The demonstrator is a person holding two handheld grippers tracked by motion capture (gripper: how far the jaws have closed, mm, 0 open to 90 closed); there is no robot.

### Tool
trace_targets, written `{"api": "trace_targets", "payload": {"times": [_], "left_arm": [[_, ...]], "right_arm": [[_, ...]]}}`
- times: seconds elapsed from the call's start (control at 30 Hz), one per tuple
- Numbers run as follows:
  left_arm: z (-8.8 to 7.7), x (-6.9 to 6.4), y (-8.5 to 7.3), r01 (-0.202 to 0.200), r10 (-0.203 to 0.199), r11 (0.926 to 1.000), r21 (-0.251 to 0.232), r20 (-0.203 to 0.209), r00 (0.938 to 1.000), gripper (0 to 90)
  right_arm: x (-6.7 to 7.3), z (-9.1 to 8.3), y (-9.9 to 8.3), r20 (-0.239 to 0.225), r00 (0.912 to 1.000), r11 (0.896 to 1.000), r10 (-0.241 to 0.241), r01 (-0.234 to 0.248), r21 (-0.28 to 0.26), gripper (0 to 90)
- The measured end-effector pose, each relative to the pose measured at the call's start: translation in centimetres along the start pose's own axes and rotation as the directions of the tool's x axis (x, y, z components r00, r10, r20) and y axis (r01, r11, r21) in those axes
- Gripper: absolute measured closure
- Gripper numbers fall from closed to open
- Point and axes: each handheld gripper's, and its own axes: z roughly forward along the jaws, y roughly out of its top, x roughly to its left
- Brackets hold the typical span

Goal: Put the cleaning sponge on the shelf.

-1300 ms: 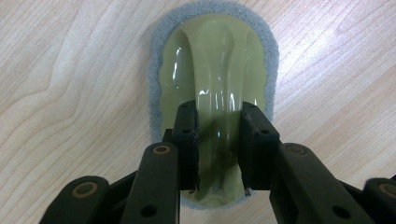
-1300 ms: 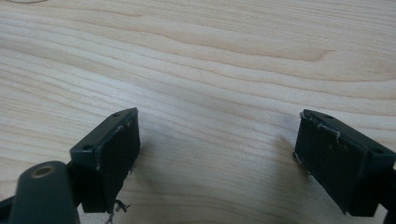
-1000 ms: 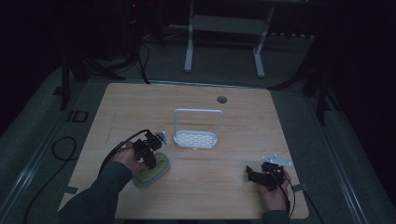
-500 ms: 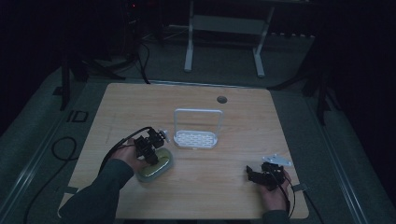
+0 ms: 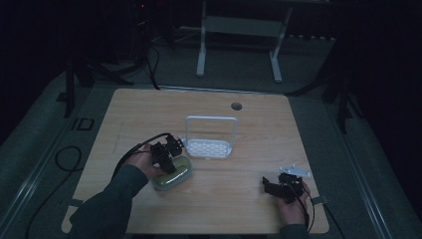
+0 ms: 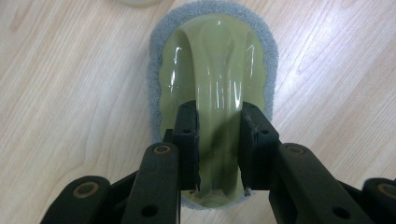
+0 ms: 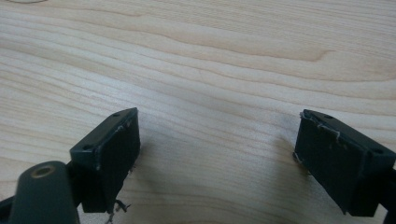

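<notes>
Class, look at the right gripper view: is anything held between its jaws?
No: the right gripper stands wide open over the bare wooden table.

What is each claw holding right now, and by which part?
Left claw grips the green scrubber by its raised central handle ridge. Right claw is open over bare table, holding nothing.

Left gripper [image 5: 166, 155] reached forward at table's left, jaws closed tight around a handle; right gripper [image 5: 282, 188] low at right, jaws spread wide, nothing between.

left gripper [image 5: 168, 151] on green scrubber [image 5: 171, 173] | white rack [image 5: 209, 140] just beyond | right gripper [image 5: 279, 188] apart, near surface [image 5: 249, 124] edge
</notes>
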Motion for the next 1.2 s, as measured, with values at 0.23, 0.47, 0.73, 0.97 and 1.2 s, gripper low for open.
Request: {"api": "trace_targets", "payload": {"times": [0.23,0.47,0.73,0.97,1.2], "left_arm": [[0.1,0.0,0.7,-0.036,0.036,0.9993,-0.007,-0.004,0.9993,71.6],[-0.1,-0.3,1.6,-0.07,0.07,0.9974,-0.018,-0.019,0.9974,71.6],[-0.2,-0.6,2.8,-0.116,0.115,0.9929,-0.027,-0.03,0.9929,71.6],[-0.6,-0.6,4.1,-0.142,0.141,0.9895,-0.027,-0.036,0.9893,71.6],[-0.8,-0.4,4.8,-0.171,0.169,0.9845,-0.039,-0.046,0.9845,71.6]], "right_arm": [[0.0,0.0,0.0,0.0,1.0,1.0,0.001,-0.001,0.001,13.6],[0.0,0.0,0.0,-0.001,1.0,1.0,0.001,-0.001,0.001,13.6],[0.0,0.0,0.0,0.0,1.0,1.0,0.001,-0.001,0.001,13.6],[0.0,0.0,0.0,-0.001,1.0,1.0,0.001,-0.001,0.001,13.6],[0.0,0.0,0.0,-0.001,1.0,1.0,0.004,-0.004,0.002,13.6]]}}
